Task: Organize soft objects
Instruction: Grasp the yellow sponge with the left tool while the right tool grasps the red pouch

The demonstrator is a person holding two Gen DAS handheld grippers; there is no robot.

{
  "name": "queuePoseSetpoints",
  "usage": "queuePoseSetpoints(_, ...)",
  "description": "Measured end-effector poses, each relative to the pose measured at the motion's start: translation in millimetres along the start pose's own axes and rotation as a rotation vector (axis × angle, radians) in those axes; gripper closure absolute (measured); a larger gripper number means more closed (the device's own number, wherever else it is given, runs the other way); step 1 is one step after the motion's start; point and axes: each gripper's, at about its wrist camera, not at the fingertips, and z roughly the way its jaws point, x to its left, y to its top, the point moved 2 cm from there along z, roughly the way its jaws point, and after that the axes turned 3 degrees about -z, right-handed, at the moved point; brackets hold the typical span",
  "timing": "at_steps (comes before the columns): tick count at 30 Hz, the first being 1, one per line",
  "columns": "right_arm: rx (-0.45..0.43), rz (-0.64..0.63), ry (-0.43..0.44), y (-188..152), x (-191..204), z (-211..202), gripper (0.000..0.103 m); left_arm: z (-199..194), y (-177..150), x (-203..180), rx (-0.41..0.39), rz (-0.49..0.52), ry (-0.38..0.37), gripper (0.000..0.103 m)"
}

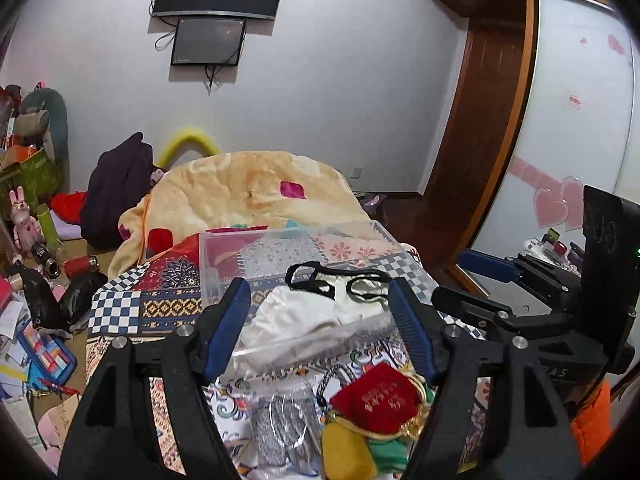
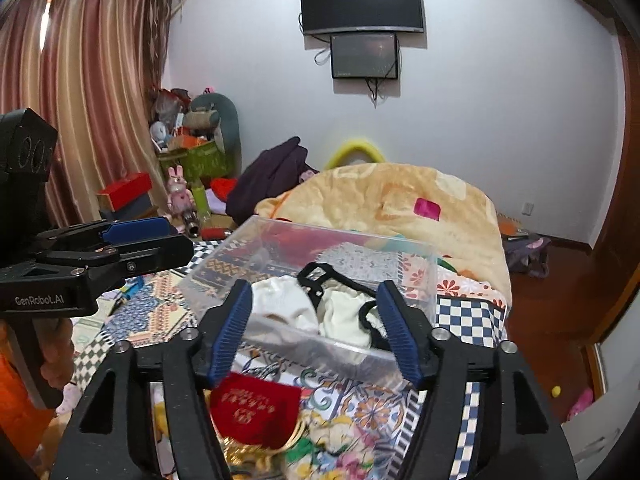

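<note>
A clear plastic box (image 1: 224,256) (image 2: 248,240) stands on the patterned bedspread and holds white garments with black trim (image 1: 320,308) (image 2: 320,304). In front of it lie a red pouch (image 1: 376,400) (image 2: 256,412), a grey item in a clear bag (image 1: 284,428), and yellow and green cloths (image 1: 360,448). My left gripper (image 1: 320,320) is open and empty, above the box's near edge. My right gripper (image 2: 316,320) is open and empty too, over the same box. Each gripper shows at the side of the other's view.
A peach blanket (image 1: 248,184) (image 2: 400,200) is heaped behind the box. A dark garment (image 1: 116,184) lies at the back left. Clutter covers the floor at left (image 1: 32,280). A wooden wardrobe (image 1: 480,120) stands at right. Screens hang on the wall (image 2: 360,4).
</note>
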Motion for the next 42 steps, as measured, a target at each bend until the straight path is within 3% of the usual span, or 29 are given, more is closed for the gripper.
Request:
queuePoseSetpoints(7, 0.038, 0.018, 0.028, -23, 10, 3, 0.039, -10, -30, -3, 0.043, 0.01, 0.005, 0.031)
queuePoseSetpoints(22, 0.207, 0.055, 0.088, -83, 27, 32, 0.039, 4, -110, -8, 0.225, -0.049, -0.028, 0.031)
queuePoseSetpoints(26, 0.225, 0.036, 0.098, -89, 32, 38, 0.04, 9, -122, -6, 0.26, -0.082, -0.048, 0.04)
queuePoseSetpoints(33, 0.215, 0.01, 0.098, -88, 35, 35, 0.066, 15, -134, -8, 0.304, -0.078, -0.072, 0.065)
queuePoseSetpoints(36, 0.203, 0.005, 0.094, -86, 35, 32, 0.079, 12, -133, -12, 0.284, -0.064, -0.062, 0.067)
queuePoseSetpoints(42, 0.175, 0.0, 0.082, -81, 34, 27, 0.088, -1, -119, -12, 0.229, -0.054, -0.056, 0.069)
